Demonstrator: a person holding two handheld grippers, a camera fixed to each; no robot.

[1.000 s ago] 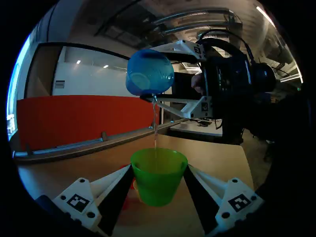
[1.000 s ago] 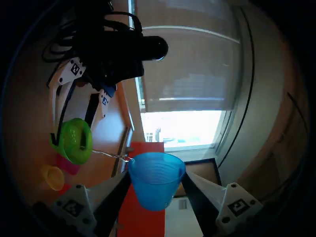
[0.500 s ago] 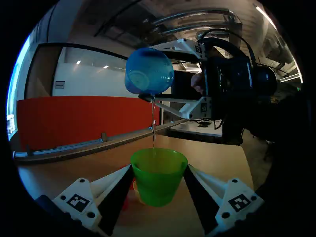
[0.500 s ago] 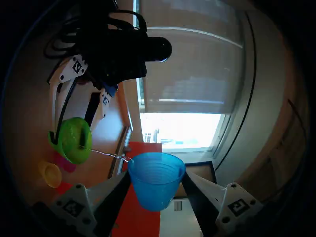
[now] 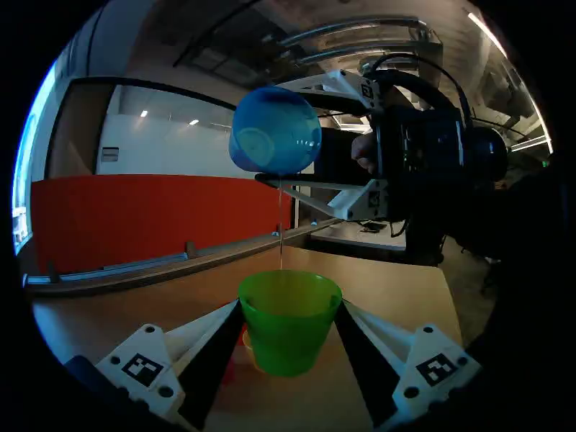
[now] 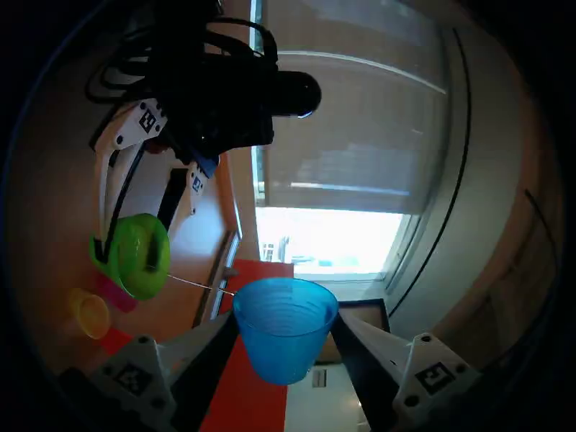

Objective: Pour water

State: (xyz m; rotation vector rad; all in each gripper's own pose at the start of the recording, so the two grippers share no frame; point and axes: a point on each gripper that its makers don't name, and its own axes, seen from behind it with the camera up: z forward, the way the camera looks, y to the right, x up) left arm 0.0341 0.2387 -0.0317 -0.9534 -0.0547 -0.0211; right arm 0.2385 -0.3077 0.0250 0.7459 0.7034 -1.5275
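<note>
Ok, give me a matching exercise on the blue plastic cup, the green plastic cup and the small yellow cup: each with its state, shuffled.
1 blue plastic cup
2 green plastic cup
3 small yellow cup

A upright, catching the thin water stream
B resting on the wooden table, unheld
C tipped, pouring

Pairs: 1-C, 2-A, 3-B

You were in an open-plan office. In the left gripper view, a red partition ran along the far edge of your wooden desk at 9 o'clock, with a glass-walled room above it at 10 o'clock. Bare ceiling pipes ran at 12 o'clock, a strip light at 1 o'clock, and another desk stood farther off at 3 o'clock. In the right gripper view, a roller blind half covered a bright window.
</note>
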